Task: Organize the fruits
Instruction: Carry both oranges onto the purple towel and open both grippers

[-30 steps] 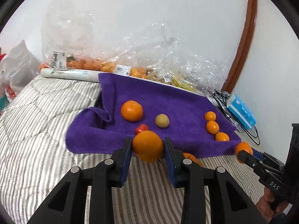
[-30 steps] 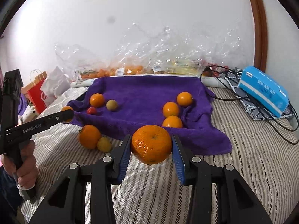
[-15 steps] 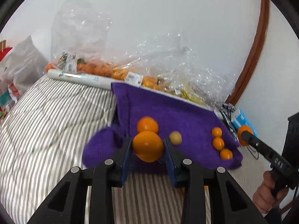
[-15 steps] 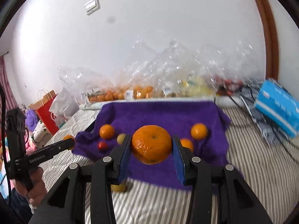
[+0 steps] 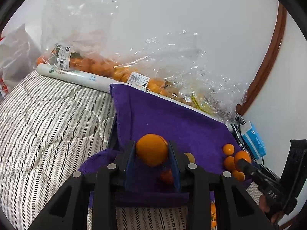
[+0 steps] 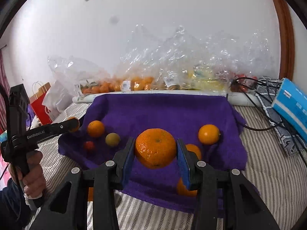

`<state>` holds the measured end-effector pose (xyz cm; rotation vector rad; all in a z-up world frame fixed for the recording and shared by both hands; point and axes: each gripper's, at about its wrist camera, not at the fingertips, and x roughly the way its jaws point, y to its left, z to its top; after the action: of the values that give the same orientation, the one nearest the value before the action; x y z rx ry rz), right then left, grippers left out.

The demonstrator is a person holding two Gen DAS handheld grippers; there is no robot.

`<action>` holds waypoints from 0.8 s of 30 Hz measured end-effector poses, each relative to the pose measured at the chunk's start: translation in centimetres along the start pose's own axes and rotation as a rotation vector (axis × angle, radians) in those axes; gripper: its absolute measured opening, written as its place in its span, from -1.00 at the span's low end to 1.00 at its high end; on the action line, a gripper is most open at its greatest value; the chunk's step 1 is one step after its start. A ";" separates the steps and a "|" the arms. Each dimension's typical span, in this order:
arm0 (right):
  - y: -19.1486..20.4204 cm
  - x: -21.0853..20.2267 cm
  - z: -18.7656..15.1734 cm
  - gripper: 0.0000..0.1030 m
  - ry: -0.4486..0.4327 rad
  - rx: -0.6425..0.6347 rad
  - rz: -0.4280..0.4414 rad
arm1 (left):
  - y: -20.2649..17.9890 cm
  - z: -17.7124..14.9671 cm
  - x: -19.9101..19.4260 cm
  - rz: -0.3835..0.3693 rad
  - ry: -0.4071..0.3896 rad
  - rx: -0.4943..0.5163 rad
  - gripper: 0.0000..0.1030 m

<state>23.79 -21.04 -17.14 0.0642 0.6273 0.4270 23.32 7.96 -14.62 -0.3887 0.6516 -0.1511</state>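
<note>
Two claws, each clamped on an orange.
Left claw (image 5: 151, 151) and right claw (image 6: 155, 149) hover over the purple towel (image 6: 163, 111) with loose fruit.

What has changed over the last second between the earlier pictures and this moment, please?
Both grippers carried their fruit forward from above the striped bedding to above the purple towel. The left gripper still clamps its orange, and the right gripper its larger orange. Nothing was released. The loose fruit on the towel, the plastic bags and the blue box stayed put.
</note>
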 end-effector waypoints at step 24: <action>0.5 1.9 -0.7 -0.17 0.087 -0.036 -0.022 | -0.5 -0.7 1.3 0.031 0.072 0.027 -0.38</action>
<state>24.57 -19.88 -18.62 0.0049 0.7049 0.4214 23.93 6.93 -15.65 -0.3478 0.7254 -0.1451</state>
